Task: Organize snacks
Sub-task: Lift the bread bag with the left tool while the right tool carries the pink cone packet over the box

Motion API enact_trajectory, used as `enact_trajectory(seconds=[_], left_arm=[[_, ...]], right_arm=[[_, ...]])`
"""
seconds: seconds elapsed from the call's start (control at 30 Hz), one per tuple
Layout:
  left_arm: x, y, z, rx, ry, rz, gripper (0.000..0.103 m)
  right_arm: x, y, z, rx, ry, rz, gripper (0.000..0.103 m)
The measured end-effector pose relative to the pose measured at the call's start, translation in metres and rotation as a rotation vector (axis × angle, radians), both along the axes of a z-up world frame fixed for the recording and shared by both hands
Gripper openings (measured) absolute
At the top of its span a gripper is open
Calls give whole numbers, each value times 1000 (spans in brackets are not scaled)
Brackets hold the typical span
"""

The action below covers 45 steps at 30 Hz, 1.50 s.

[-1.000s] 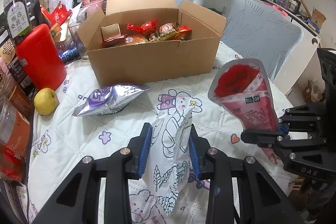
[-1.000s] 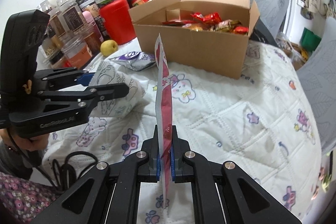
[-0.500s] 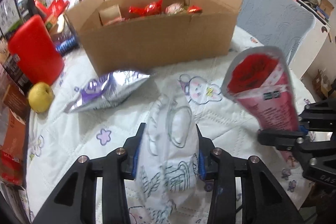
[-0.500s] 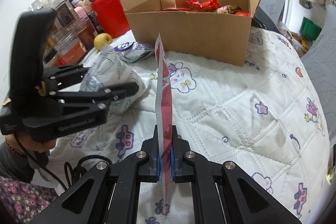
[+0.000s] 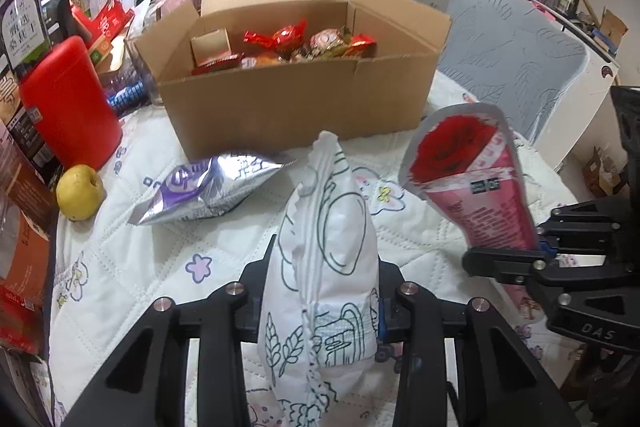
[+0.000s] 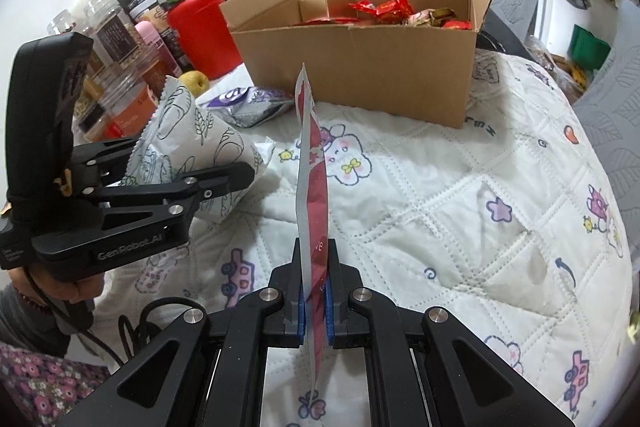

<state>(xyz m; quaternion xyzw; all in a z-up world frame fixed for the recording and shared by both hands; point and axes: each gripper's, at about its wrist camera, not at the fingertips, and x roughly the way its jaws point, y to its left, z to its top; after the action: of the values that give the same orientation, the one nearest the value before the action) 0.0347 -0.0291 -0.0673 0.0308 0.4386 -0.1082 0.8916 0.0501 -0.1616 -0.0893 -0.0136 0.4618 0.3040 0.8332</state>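
The cardboard box (image 5: 296, 107) already holds wrapped snacks; left tongs (image 5: 320, 307) clamp a white pouch (image 5: 328, 259), right tongs (image 6: 315, 303) a red packet (image 6: 314, 195), both short of it; a silver bag (image 5: 208, 187) lies on the table (image 6: 460, 227).

On the quilted tablecloth (image 6: 460, 195): one open cardboard box (image 5: 288, 107) of wrapped sweets, too jumbled to count; three loose snack packets, namely one white line-drawn pouch (image 5: 332, 267), one red rose-printed pouch (image 5: 476, 187) and one silver-purple bag (image 5: 204, 189); one red canister (image 5: 68, 107); one yellow pear (image 5: 80, 191).
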Motion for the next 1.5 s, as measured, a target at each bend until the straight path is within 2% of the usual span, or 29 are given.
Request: enact_trajectory(seconds=[0.4, 0.9, 1.2, 1.5], left_arm=[[6, 0, 48, -16, -112, -22, 36], [49, 7, 116, -37, -295, -9, 36], [88, 6, 132, -29, -340, -15, 36], [133, 8, 121, 3, -327, 1, 36]], right_arm=[[4, -2, 44, 53, -95, -1, 7], [48, -1, 112, 100, -234, -3, 7], [88, 5, 135, 96, -287, -24, 7], [135, 9, 128, 105, -274, -52, 7]])
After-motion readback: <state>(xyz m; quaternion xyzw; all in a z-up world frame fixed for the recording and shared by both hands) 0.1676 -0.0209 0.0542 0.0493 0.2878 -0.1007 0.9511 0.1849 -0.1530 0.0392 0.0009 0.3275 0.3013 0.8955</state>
